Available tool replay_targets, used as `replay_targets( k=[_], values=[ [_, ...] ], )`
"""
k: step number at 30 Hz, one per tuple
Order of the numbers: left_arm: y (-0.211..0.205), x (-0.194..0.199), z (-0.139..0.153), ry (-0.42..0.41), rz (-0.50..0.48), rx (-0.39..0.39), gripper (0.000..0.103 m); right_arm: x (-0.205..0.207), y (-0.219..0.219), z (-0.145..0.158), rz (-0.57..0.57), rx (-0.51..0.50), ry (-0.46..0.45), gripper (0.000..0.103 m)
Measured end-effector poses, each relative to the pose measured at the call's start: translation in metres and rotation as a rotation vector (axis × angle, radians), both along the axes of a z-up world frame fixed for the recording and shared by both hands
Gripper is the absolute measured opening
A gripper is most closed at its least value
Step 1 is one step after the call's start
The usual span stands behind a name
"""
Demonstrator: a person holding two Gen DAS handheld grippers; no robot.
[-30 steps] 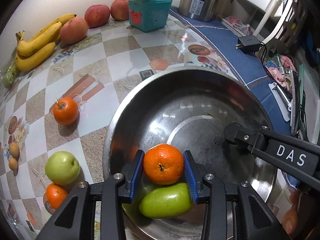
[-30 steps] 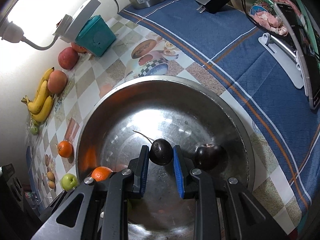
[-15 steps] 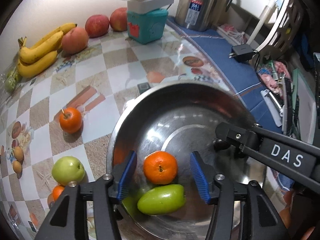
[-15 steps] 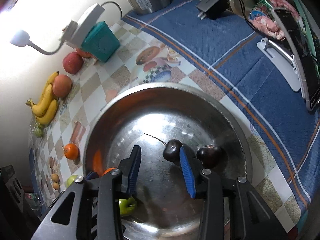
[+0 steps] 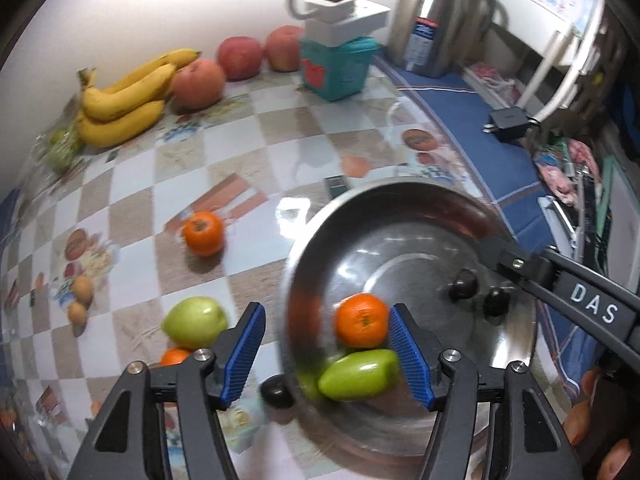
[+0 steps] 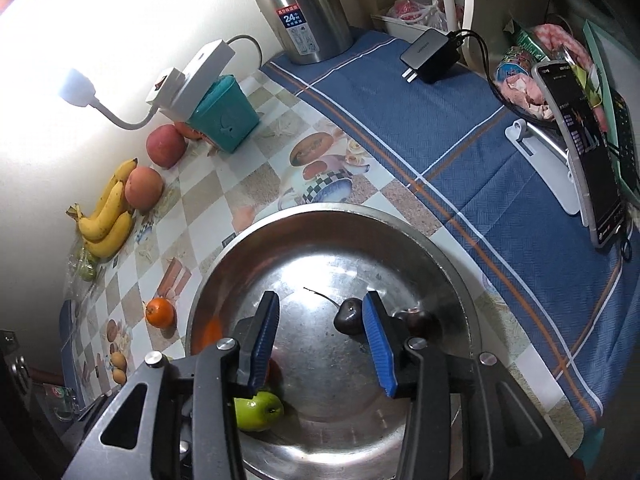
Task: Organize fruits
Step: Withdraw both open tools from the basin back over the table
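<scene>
- A steel bowl (image 6: 436, 248) on the checked tablecloth (image 5: 132, 196) holds four fruits: an orange (image 5: 362, 321), a green apple (image 5: 358, 374) touching it, and two dark cherries (image 6: 348, 316) lying near each other on the far side.
- The left gripper (image 5: 326, 350) hangs above the bowl's near rim, its blue pads apart and opening wider; the orange sits below the gap, touched by neither pad, and appears to lie free in the bowl.
- The right gripper (image 6: 322, 338) is over the bowl too, its pads parted and opening; one cherry lies just beside the right pad, apparently loose on the metal.
- Outside the bowl: a second orange (image 5: 203, 233), a second green apple (image 5: 195, 322) with a small orange (image 5: 175, 357) tucked just beside it, a dark round fruit (image 5: 276, 391) just outside the rim, two small brown fruits (image 5: 80, 300), and, by the wall, the bananas (image 5: 120, 108), three red apples (image 5: 240, 57) and a bag of green fruit (image 5: 60, 148).
- Judged from this layout, the sorting is less than half done, and the nearest loose pieces look like the likely next pick-ups.
</scene>
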State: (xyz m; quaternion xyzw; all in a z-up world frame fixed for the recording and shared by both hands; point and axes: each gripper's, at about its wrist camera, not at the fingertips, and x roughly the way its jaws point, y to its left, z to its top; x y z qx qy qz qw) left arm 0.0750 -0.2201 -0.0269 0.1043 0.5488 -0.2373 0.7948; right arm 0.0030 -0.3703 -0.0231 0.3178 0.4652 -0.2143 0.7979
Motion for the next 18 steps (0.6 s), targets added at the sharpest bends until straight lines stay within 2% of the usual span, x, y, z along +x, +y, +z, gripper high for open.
replay_targets(
  k=[5, 12, 14, 18],
  values=[
    [0.020, 0.009, -0.001, 0.012, 0.072, 0.015, 0.079, 0.000, 0.001, -0.002, 0.004, 0.004, 0.009, 0.044],
    [0.040, 0.019, -0.003, 0.016, 0.155, 0.027, 0.086, 0.003, 0.007, -0.004, 0.033, -0.010, 0.027, 0.044],
    [0.046, 0.022, -0.003, 0.019, 0.186, 0.023, 0.092, 0.005, 0.010, -0.005, 0.046, -0.017, 0.037, 0.044],
    [0.057, 0.027, -0.004, 0.026, 0.246, 0.016, 0.095, 0.007, 0.015, -0.006, 0.070, -0.038, 0.056, 0.044]
  ],
)
